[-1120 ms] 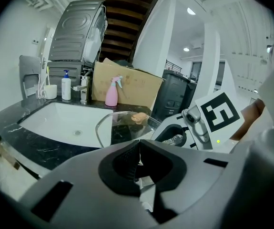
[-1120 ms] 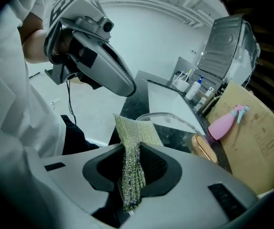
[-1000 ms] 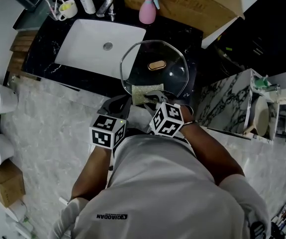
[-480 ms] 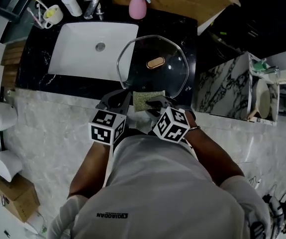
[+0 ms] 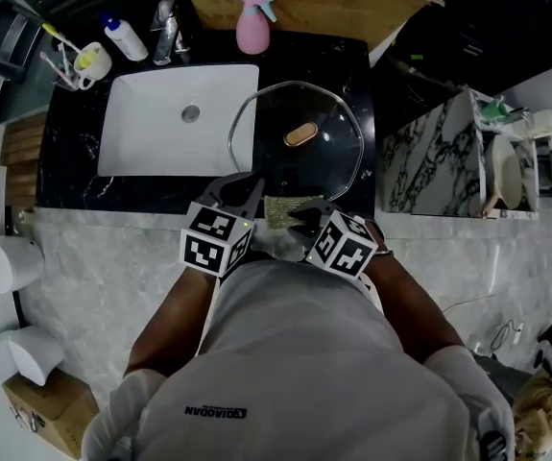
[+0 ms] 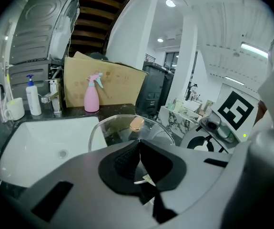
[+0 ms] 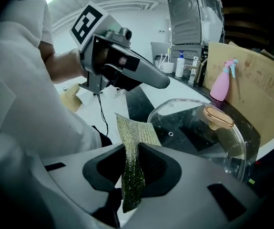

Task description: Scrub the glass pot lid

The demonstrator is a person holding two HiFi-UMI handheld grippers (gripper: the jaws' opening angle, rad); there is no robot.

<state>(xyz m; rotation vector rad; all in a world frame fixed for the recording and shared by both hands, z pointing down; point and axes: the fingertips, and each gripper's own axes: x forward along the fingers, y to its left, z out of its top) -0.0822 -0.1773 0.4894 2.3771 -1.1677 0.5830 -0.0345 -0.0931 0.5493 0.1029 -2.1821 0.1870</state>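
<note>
Two grippers point downward side by side at the near rim of the glass pot lid [image 5: 328,166]: the left gripper [image 6: 139,149] with its jaws pressed together, the right gripper [image 7: 132,151] clamped on a green scrub pad [image 7: 133,142]. The lid lies just beyond them on the black counter [image 5: 79,157], its left edge over the white sink [image 5: 151,137].

Glossy glass lid [image 5: 325,166] — rough, woven scrubbing cloth [image 5: 290,209].

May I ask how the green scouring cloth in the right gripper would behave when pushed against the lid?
Probably floppy: the scouring cloth twists where the right gripper pinches it. Likely light, being thin mesh. Pushed edge-on, it may buckle.
</note>
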